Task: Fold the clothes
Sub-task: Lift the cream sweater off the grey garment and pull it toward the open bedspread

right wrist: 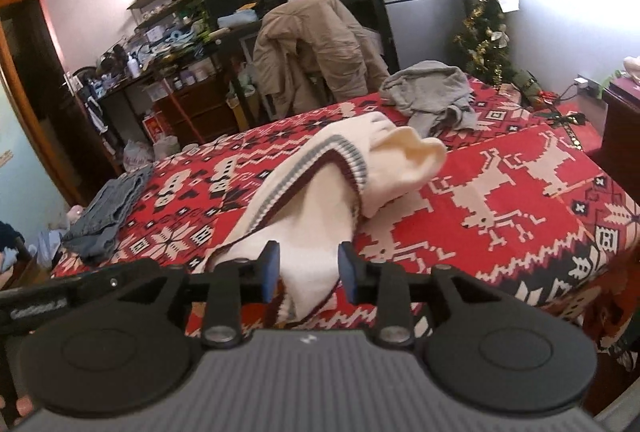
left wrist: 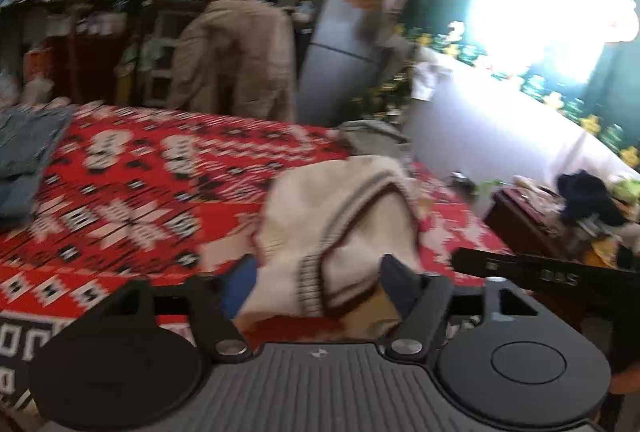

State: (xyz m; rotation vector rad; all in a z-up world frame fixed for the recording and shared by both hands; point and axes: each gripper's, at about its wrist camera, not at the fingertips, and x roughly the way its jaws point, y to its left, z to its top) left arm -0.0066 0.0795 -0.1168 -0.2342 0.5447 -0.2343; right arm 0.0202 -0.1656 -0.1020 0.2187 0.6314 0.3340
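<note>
With both the left gripper [left wrist: 316,288] and right gripper [right wrist: 308,268] parted around the sweater [right wrist: 320,192] without pinching, it could slump unfolded onto the bedspread [right wrist: 520,200].

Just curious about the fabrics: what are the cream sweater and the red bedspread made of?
The cream sweater looks like soft knit, wool or acrylic: ribbed striped trim, matte. The red bedspread looks woven or printed cloth; its blocky reindeer pattern suggests a weave, though I can't be sure.
</note>
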